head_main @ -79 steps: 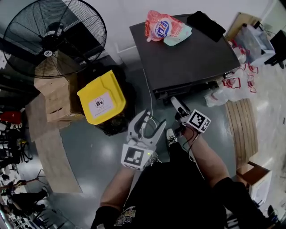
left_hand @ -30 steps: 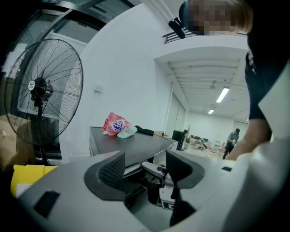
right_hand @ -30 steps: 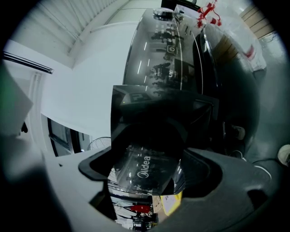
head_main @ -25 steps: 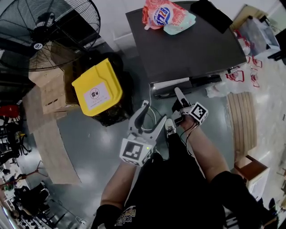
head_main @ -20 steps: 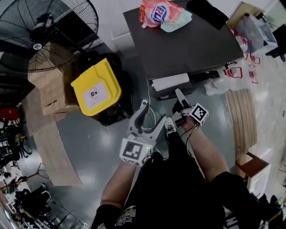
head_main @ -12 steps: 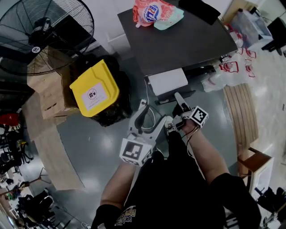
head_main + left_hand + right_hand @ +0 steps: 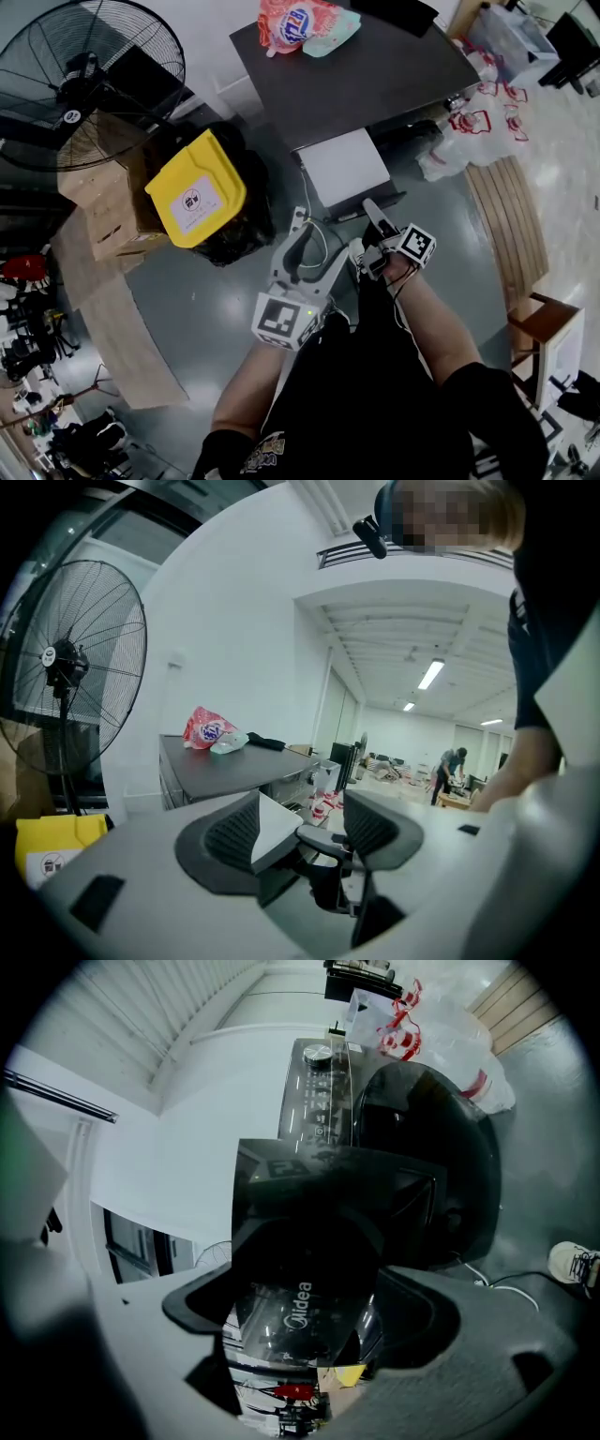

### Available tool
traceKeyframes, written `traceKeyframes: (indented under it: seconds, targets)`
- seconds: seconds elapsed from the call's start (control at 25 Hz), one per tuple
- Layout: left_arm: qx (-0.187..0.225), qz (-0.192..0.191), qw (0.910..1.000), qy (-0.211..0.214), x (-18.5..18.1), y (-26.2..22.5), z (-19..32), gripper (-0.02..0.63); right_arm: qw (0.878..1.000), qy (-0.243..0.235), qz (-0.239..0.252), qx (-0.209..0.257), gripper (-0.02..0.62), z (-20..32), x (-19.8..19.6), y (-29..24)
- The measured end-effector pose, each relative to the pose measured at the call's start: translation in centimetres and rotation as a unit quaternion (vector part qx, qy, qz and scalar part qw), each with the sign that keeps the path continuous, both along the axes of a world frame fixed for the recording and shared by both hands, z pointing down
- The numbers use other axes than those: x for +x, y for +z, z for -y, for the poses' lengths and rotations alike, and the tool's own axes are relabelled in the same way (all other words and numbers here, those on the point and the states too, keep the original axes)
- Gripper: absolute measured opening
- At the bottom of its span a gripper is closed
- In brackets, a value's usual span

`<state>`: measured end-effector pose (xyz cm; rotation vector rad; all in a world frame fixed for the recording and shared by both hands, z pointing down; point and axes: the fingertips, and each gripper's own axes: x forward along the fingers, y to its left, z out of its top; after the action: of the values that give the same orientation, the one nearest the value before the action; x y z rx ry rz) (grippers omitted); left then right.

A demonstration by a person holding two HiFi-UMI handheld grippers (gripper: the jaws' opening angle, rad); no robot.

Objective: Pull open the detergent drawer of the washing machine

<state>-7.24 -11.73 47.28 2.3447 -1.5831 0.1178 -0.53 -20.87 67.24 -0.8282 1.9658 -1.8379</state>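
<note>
The dark grey washing machine (image 7: pixel 375 84) stands at the top of the head view. Its detergent drawer (image 7: pixel 345 167) sticks out of the front, with the white tray showing from above. My right gripper (image 7: pixel 372 212) is shut on the drawer's dark glossy front panel (image 7: pixel 309 1241), which carries the brand print between the jaws. The machine's round door (image 7: pixel 441 1166) lies behind that panel. My left gripper (image 7: pixel 319 242) hangs open just left of the drawer, holding nothing. Past its spread fingers (image 7: pixel 230 832) the white drawer (image 7: pixel 274 819) shows.
A yellow-lidded bin (image 7: pixel 195 190) stands left of the machine, with cardboard boxes (image 7: pixel 101 211) and a big floor fan (image 7: pixel 84 80) beyond. A detergent bag (image 7: pixel 295 21) lies on the machine top. White plastic bags (image 7: pixel 469 136) and wooden slats (image 7: pixel 511 211) are on the right.
The drawer has slid from shut to well out of the machine, with my right gripper drawing back on its front panel. The left gripper has barely moved.
</note>
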Motion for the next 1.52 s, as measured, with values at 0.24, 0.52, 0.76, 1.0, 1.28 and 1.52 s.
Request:
traceKeyframes:
  seconds: [0.24, 0.52, 0.76, 1.0, 1.28, 1.52]
  targets:
    - [0.003, 0.007, 0.9999, 0.012, 0.7, -0.2, -1.7, 0.261, 1.0, 0.017, -0.012, 0.003, 0.472, -1.0, 0.6, 0.0]
    - [0.014, 0.008, 0.9996, 0.022, 0.4, -0.6, -3.8, 0.261, 0.992, -0.029, -0.09, 0.079, 0.422, -3.5, 0.1, -2.3]
    - [0.029, 0.003, 0.9992, 0.029, 0.1, -1.2, -5.9, 0.261, 0.954, -0.092, -0.18, 0.219, 0.336, -6.3, -1.7, -6.9]
    - [0.04, -0.002, 0.9986, 0.033, -0.8, -2.0, -8.2, 0.253, 0.908, -0.127, -0.241, 0.318, 0.255, -9.8, -3.4, -11.2]
    - [0.05, -0.005, 0.9983, 0.029, -2.0, -3.0, -10.1, 0.225, 0.846, -0.143, -0.307, 0.412, 0.128, -13.2, -4.7, -16.2]
    - [0.044, 0.001, 0.9987, 0.025, -2.4, -3.2, -10.8, 0.078, 0.812, -0.146, -0.329, 0.459, 0.0, -14.6, -4.6, -20.1]
